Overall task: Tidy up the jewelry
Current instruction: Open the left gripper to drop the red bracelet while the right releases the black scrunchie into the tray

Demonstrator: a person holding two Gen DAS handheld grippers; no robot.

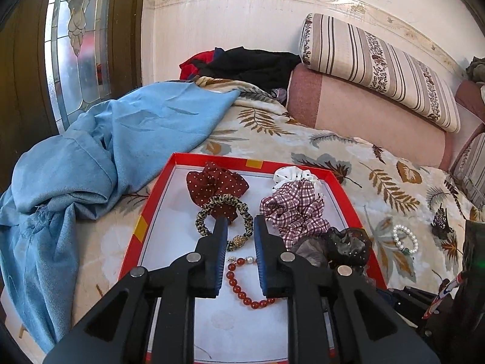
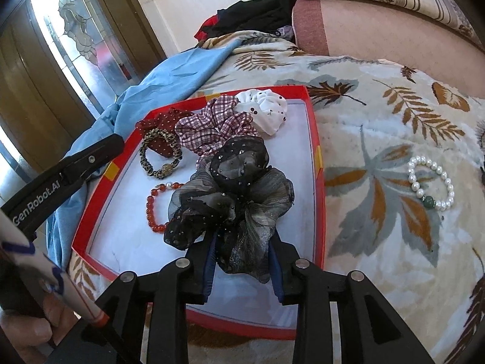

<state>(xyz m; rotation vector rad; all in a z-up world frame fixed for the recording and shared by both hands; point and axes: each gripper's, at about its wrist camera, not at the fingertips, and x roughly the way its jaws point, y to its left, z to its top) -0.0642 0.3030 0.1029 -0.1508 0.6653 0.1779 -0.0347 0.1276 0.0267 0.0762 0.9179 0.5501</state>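
Observation:
A red-rimmed tray lies on the bed. In it are a dark red dotted scrunchie, a leopard-print hair tie, a plaid scrunchie, a white dotted scrunchie, a red bead bracelet and a black sheer scrunchie. My left gripper is open and empty above the red bracelet. My right gripper has its fingers around the black sheer scrunchie over the tray. A pearl bracelet lies on the blanket right of the tray.
A leaf-patterned blanket covers the bed. A blue cloth is bunched left of the tray. A dark hair claw lies beyond the pearl bracelet. Pink and striped cushions and dark clothes lie at the back.

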